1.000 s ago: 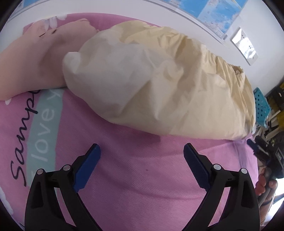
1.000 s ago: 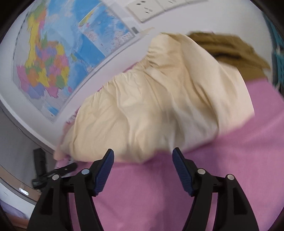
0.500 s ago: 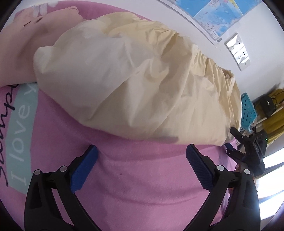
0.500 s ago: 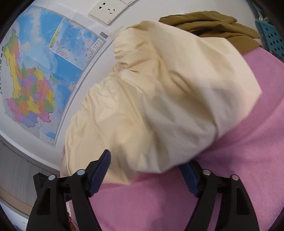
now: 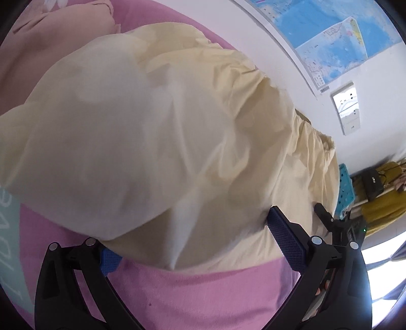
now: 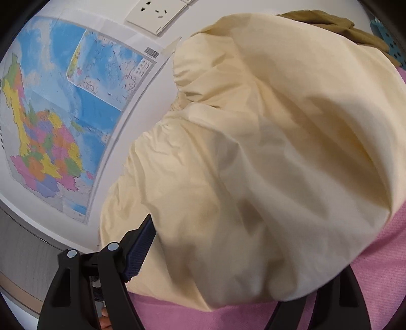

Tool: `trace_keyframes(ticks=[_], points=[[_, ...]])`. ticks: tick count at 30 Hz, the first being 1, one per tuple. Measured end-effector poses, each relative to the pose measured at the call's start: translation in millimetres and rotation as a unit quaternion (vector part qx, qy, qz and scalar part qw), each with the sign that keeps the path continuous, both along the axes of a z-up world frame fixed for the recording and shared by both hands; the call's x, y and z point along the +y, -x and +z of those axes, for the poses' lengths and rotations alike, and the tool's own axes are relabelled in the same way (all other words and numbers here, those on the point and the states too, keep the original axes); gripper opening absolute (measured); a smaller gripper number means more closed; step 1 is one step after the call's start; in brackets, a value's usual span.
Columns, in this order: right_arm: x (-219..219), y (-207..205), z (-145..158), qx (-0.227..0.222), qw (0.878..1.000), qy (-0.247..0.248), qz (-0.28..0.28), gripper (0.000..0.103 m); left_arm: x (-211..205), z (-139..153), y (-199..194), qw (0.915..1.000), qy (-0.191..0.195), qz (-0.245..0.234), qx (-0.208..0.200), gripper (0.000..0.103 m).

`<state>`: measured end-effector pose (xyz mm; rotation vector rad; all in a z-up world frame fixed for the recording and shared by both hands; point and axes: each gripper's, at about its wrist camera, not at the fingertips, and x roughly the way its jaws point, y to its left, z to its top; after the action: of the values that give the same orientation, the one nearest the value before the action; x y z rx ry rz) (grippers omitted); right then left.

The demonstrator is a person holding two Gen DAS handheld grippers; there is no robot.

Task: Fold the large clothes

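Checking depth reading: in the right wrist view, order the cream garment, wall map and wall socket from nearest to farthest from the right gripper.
1. Cream garment, lying between the right gripper's fingers.
2. Wall map, left, behind it.
3. Wall socket, top, farthest.

A bed covered by a pink sheet [image 5: 192,299] with a teal printed band [image 5: 10,243] is shown. A cream garment [image 5: 157,142] is laid directly on it; a peach garment [image 5: 50,45] is bunched beside it.

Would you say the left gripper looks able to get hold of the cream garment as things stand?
Probably yes: the left gripper is open with the cream garment's near edge already between its fingers, and nothing blocks it.
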<state>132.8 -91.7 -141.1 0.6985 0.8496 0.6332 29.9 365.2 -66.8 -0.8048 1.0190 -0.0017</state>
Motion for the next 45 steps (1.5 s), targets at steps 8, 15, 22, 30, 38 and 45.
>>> trace_keyframes(ticks=[8, 15, 22, 30, 38, 45], points=[[17.2, -8.0, 4.7, -0.011, 0.999, 0.024, 0.019, 0.09, -4.7, 3.1, -6.2, 0.9997, -0.02, 0.007, 0.01, 0.098], [17.0, -10.0, 3.3, -0.011, 0.999, 0.038, 0.013, 0.074, -13.9, 6.5, -15.5, 0.9992, -0.037, 0.006, 0.011, 0.098], [17.3, -11.2, -0.7, -0.013, 0.999, 0.022, 0.028, 0.041, -15.3, 6.6, -22.1, 0.9991, -0.039, 0.002, 0.014, 0.099], [14.4, -9.0, 1.7, -0.025, 0.999, 0.002, 0.043, 0.027, -12.7, 10.1, -23.6, 0.9991, -0.042, -0.008, 0.007, 0.091], [9.5, -16.5, -4.0, 0.003, 0.998, -0.029, 0.049, 0.036, -15.7, 16.7, -26.5, 0.9979, -0.062, -0.02, 0.0, 0.082], [7.7, 0.5, 35.8, -0.058, 0.996, -0.022, 0.057, 0.016, -21.1, 47.6, -25.7, 0.9951, -0.082, -0.049, -0.028, 0.049]])
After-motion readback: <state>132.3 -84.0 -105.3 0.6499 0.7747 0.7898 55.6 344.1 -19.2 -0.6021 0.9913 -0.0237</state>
